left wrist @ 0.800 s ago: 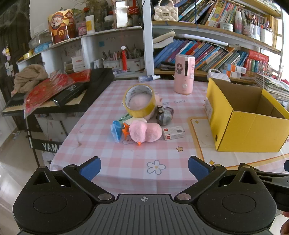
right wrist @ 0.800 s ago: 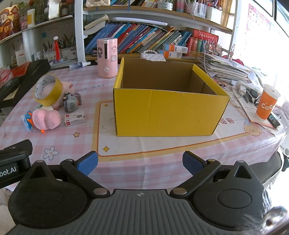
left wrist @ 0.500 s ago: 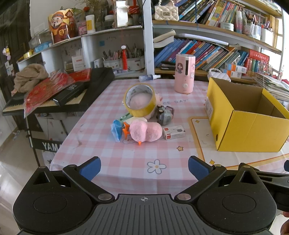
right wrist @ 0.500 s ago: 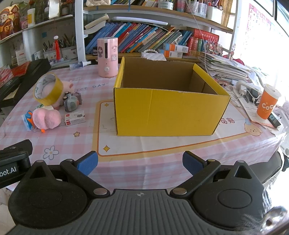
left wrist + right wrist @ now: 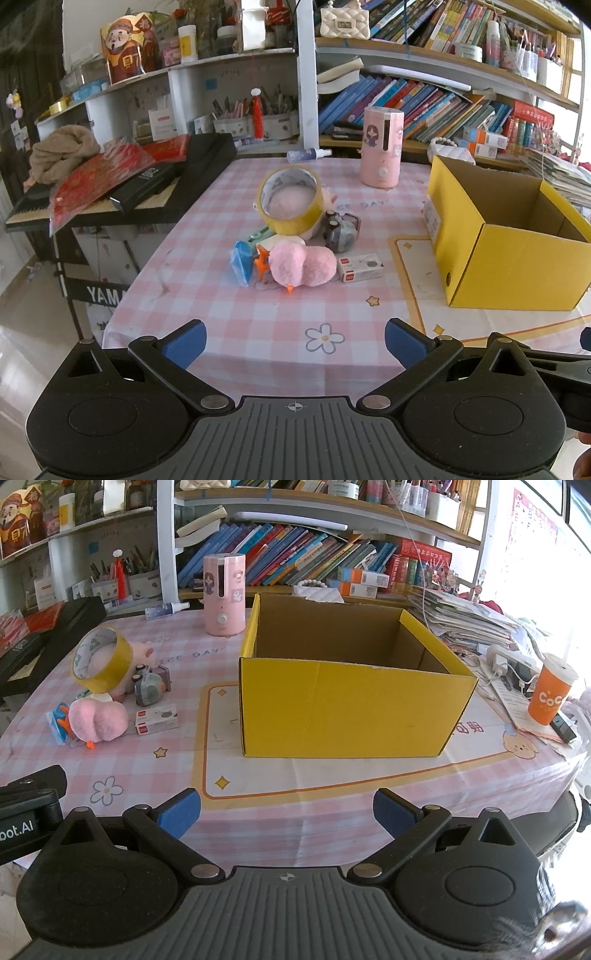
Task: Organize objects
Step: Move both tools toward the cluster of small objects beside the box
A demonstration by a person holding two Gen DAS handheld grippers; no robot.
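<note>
On the counter (image 5: 229, 314), covered in a pink checked cloth, a small heap of things lies left of a yellow box (image 5: 354, 709). Nearest is a fluffy pink plush toy (image 5: 301, 266) with orange feet, lying on its side; a blue packet (image 5: 240, 262) touches its left, and a small white carton (image 5: 360, 267) with a red end lies just beside its right. Behind them a roll of yellow tape (image 5: 290, 205) stands tilted on edge, leaning against a second pink plush (image 5: 136, 653), with a grey toy camera (image 5: 341, 230) just to the right. The yellow box is open-topped, plain brown inside, and sits on a white mat with an orange border. A tall pink dispenser (image 5: 224, 594) stands upright behind the heap.

The left hand-held gripper (image 5: 295, 341) hovers at the counter's near edge, jaws spread apart and empty. The right hand-held gripper (image 5: 286, 810) hovers before the box, jaws likewise apart, holding nothing.
</note>
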